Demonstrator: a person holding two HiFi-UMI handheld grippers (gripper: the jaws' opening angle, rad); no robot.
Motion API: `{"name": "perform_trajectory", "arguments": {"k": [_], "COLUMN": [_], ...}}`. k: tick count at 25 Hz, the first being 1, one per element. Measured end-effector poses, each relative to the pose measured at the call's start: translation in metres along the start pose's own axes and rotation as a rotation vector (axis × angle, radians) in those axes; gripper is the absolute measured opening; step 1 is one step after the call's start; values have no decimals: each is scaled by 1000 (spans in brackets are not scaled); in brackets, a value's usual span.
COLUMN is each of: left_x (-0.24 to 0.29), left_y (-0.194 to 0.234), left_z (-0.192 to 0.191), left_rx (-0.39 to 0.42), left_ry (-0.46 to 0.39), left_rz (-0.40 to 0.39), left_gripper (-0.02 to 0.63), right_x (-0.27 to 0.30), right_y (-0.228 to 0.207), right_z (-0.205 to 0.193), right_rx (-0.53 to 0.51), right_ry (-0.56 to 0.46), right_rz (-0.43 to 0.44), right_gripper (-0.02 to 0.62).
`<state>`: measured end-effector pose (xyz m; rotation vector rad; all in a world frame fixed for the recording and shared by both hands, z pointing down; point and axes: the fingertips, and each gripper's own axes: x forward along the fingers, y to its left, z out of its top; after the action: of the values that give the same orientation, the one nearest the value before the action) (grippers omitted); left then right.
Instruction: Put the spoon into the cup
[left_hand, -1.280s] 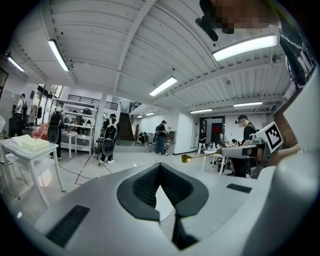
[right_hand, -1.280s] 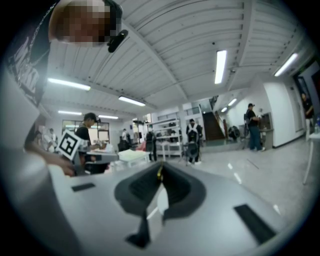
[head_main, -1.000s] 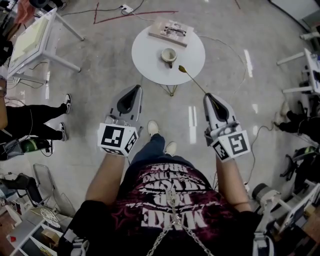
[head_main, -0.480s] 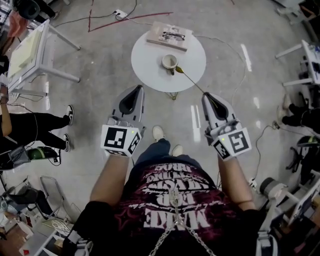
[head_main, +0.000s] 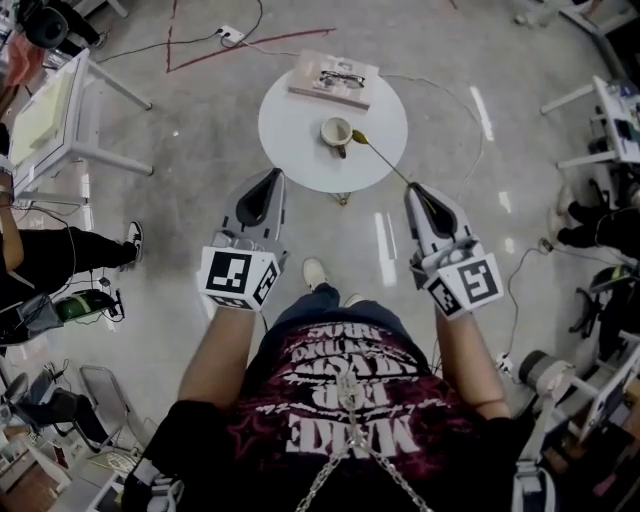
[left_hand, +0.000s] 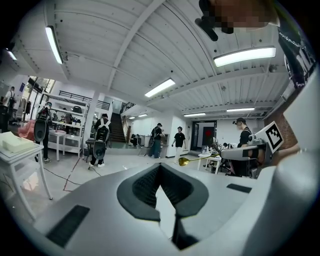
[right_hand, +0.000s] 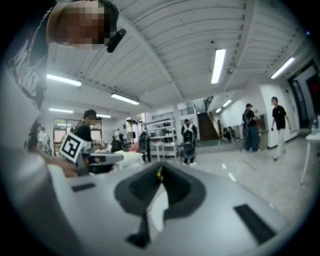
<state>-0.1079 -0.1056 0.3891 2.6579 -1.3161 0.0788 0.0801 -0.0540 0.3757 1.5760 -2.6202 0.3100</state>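
Observation:
A white cup (head_main: 336, 132) stands on a small round white table (head_main: 300, 150) ahead of me in the head view. My right gripper (head_main: 412, 189) is shut on the handle end of a long golden spoon (head_main: 383, 160). The spoon's bowl hovers just right of the cup, over the table. In the right gripper view only a golden sliver of the spoon (right_hand: 159, 173) shows between the tips of the right gripper (right_hand: 160, 167). My left gripper (head_main: 272, 174) is shut and holds nothing, short of the table's near left edge. The left gripper view shows the left gripper (left_hand: 160, 166) and the spoon (left_hand: 184, 161) off to the right.
A book with glasses on it (head_main: 334, 78) lies at the table's far side. A white side table (head_main: 60, 95) stands at the left, with a person's legs (head_main: 60, 250) below it. Cables (head_main: 455, 95) run over the floor. Desks and gear line the right edge.
Both grippers have moved forward towards the round table. The spoon's bowl, which was below and to the right of the cup, is now level with it on its right.

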Motion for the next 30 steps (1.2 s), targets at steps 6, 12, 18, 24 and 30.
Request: {"name": "perform_trajectory", "arguments": {"k": [6,12,18,24,30], "left_x": [-2,-4,2,11,20], "left_y": [7,3,-2,-8,-9], "left_z": [7,8,4,-4,1], "left_rx": [-5,-9,-9,-15,-10], "left_ry": [-16,-12,4,20,24], "left_rz": [-2,-28,-48,-55,-53], "left_gripper": [25,25,25,25,25], "right_x": [10,6,0,-1,5], "right_y": [4,10,-1,-11,-19], "right_z": [16,28,28,26,28], "right_rx": [-16,-23,-9,-17,-2], "right_ry": [-21,-35,-42,-41,-44], "right_rz": [10,-3,-37,-39,-27], "right_gripper": [35,35,35,35,35]}}
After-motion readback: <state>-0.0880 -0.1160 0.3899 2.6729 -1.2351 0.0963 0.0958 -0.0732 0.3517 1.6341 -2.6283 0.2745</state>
